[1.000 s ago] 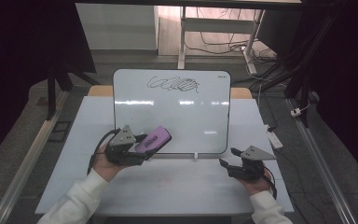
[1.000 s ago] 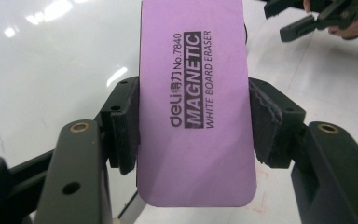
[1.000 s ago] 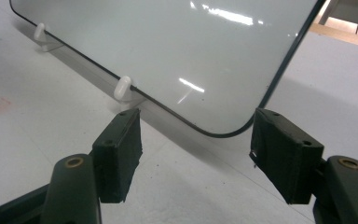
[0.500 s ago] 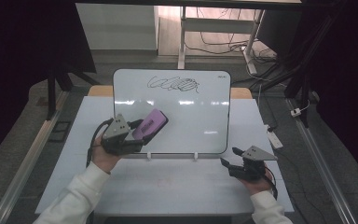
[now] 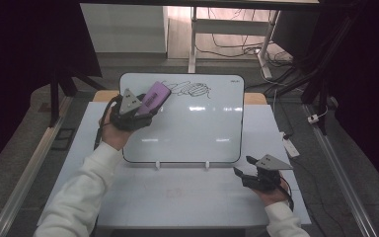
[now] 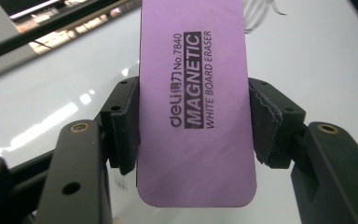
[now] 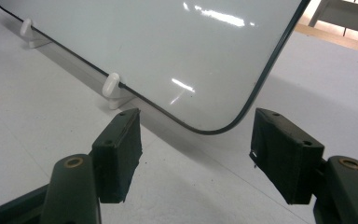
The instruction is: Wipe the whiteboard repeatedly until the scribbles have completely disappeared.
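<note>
White tabletop (image 5: 177, 197) carries a propped whiteboard (image 5: 192, 128), and at its upper left corner the purple eraser (image 6: 193, 107) sits clamped between the left gripper's (image 5: 145, 106) jaws, its lower end hidden behind them, just beside a black scribble (image 5: 187, 90). Near the board's lower right corner, the right gripper (image 7: 196, 154) stands wide open and empty over bare tabletop.

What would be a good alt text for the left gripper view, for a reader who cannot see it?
A purple eraser printed "MAGNETIC WHITE BOARD ERASER" is clamped between the two black jaws of the left tongs. Behind it lies the glossy whiteboard, with black scribbles near the top edge.
</note>
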Available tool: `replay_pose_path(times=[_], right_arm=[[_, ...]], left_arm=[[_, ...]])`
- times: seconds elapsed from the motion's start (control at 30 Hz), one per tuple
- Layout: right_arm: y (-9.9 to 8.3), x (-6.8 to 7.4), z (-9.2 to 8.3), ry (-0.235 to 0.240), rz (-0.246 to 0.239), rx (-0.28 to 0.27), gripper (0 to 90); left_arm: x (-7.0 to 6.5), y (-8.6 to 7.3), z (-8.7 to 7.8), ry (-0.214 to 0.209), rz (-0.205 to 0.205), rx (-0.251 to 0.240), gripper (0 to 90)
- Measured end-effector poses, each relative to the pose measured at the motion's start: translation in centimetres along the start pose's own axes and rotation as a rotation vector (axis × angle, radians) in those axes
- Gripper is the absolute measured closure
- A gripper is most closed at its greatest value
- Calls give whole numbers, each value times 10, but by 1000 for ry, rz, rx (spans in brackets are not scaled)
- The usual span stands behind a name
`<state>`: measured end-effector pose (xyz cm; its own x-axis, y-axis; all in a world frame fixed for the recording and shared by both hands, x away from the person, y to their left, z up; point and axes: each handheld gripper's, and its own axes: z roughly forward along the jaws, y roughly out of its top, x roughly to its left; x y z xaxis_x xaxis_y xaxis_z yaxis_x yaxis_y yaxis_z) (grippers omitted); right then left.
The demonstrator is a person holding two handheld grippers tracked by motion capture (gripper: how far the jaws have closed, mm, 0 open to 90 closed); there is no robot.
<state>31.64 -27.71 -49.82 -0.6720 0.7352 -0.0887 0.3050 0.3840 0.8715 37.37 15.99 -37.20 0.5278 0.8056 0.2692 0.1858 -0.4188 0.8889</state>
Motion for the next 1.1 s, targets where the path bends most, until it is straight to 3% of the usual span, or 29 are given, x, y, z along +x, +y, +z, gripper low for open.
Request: replay_pose_path(times=[0.23,0.7,0.83,1.1], right_arm=[[0,-1,-2,-11,1,-6,324],[0,-1,-1,-19,-9,-3,316],[0,-1,-1,-19,-10,-6,316],[0,0,-1,-16,-23,-5,316]], left_arm=[[10,8,6,33,-12,-2,412],[15,5,34,58,-32,47,412],[1,8,47,33,-36,28,413],[-53,21,73,-39,104,38,413]])
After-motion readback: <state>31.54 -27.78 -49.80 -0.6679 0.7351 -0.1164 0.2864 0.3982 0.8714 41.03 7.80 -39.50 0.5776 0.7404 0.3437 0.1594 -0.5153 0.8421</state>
